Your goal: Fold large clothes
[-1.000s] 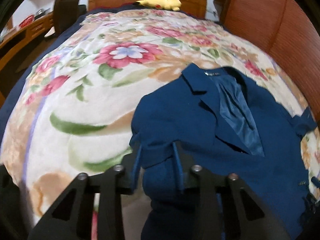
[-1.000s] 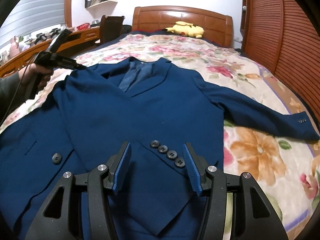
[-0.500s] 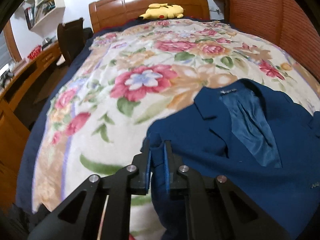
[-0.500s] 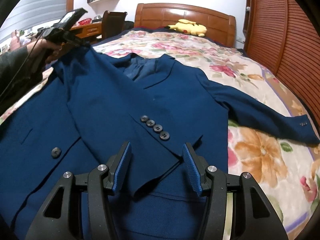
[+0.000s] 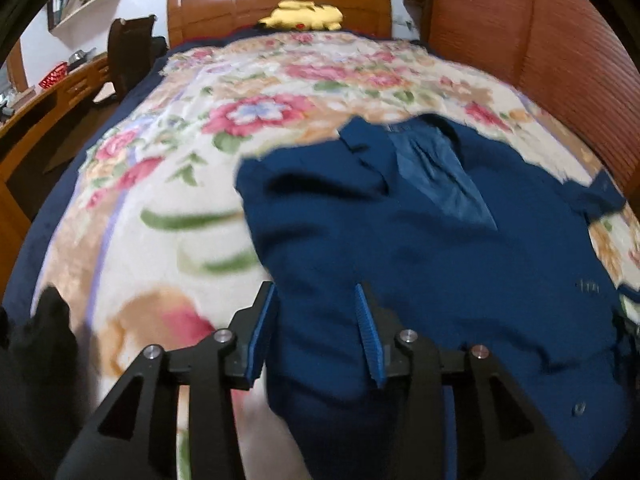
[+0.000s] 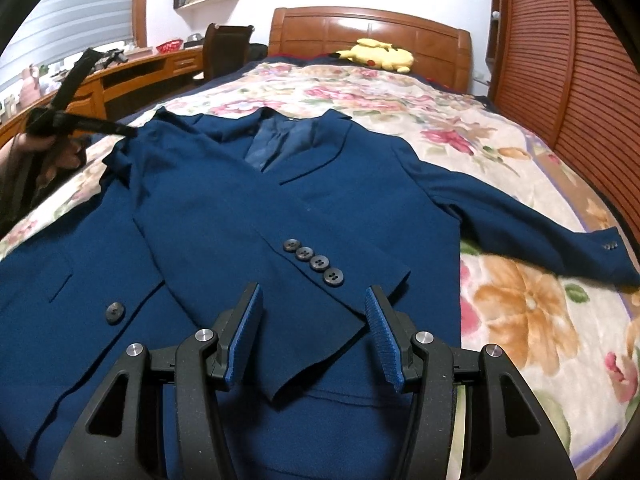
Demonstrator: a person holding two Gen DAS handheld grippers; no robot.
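Close in, our right gripper (image 6: 314, 332) hangs over the folded-in sleeve cuff (image 6: 320, 276) with its jaws spread wide, grasping nothing. Our left gripper (image 5: 316, 334) is released too, jaws parted above the jacket's shoulder edge, no cloth between them. The navy jacket (image 6: 248, 216) lies face up on the floral bedspread (image 6: 520, 308), the other sleeve (image 6: 532, 228) stretched out right. Farther back, a yellow plush toy (image 6: 378, 54) rests by the wooden headboard (image 6: 368, 26).

left gripper (image 5: 316, 328): black frame | blue ribbed fingers (image 5: 367, 332) | 4 silver screws
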